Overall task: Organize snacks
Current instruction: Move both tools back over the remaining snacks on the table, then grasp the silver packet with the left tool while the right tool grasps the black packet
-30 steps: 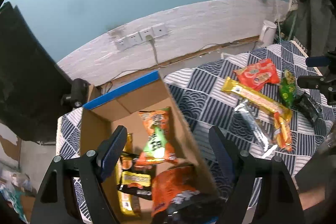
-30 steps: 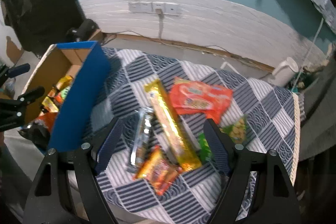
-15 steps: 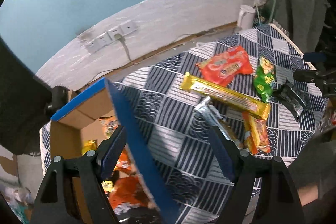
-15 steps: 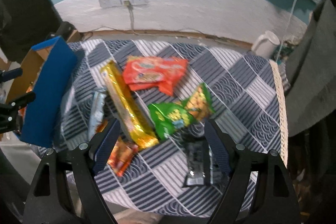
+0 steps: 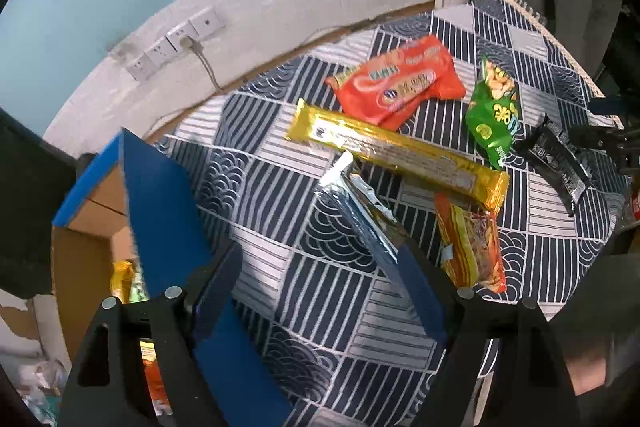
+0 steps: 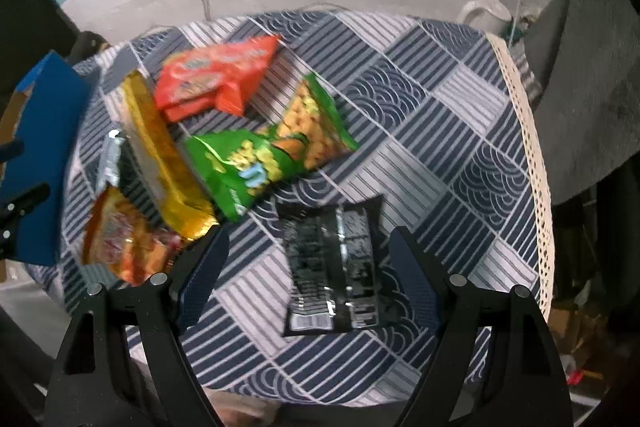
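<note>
Right wrist view: right gripper gapes empty above black packet; tablecloth's lace edge nearby.

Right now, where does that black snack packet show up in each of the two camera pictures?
Left wrist view: the black packet lies at the far right edge, right of the green bag.
Right wrist view: the packet lies low in the middle, between the open fingers, nothing gripped.
Shared landmark: the long gold bar on the cloth.
</note>
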{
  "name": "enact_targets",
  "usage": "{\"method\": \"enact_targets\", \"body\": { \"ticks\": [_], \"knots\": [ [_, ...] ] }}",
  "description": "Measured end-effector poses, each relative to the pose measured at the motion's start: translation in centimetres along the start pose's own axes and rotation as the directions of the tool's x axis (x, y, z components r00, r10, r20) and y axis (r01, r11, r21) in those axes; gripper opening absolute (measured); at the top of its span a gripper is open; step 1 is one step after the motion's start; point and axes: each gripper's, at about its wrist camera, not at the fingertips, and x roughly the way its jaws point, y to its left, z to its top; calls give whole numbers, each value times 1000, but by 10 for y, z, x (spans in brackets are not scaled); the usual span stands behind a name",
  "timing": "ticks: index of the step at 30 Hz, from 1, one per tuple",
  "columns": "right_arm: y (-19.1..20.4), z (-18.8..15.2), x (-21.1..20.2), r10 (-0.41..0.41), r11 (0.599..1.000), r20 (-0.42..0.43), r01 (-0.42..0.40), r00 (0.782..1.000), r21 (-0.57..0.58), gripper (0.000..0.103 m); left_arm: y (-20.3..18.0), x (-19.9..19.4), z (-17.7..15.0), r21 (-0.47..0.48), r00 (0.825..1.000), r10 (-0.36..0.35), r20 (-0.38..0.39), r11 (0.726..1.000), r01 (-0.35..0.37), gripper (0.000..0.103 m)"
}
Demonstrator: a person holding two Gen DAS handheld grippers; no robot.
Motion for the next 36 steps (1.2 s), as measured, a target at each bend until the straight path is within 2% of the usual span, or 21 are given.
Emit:
{"method": "enact_targets", "body": {
  "ticks": [4,12,19,22,26,28,30,36],
  "knots": [
    [-7,-5,18,12,1000,-58,-12,998,0,81,-5,16,2,-27,999,-43,-32,999,42,81],
    [-20,-14,51,-5,1000,-129,6,992,7,81,-7,41,6,-67,995,-70,-69,996,66,81],
    [-20,-19,73,-12,1000,-168,11,986,-5,81,-1,59,13,-138,988,-116,-100,985,102,81],
    [-19,-22,84,-41,999,-185,36,982,-30,82,-1,68,14,-155,985,-127,-116,982,108,81],
    [-17,-24,84,-45,998,-169,36,985,-55,81,-2,76,16,-174,982,-139,-125,978,116,81],
    [-17,-24,81,-50,997,-151,42,987,-59,67,-3,81,17,-176,981,-142,-135,977,117,81],
    [-16,-25,77,-45,998,-147,37,988,-58,62,-5,85,18,-178,980,-140,-139,977,114,81],
    [-22,-17,69,-44,999,-123,42,991,-24,59,-4,95,18,-190,982,-122,-146,977,93,81]
  ]
}}
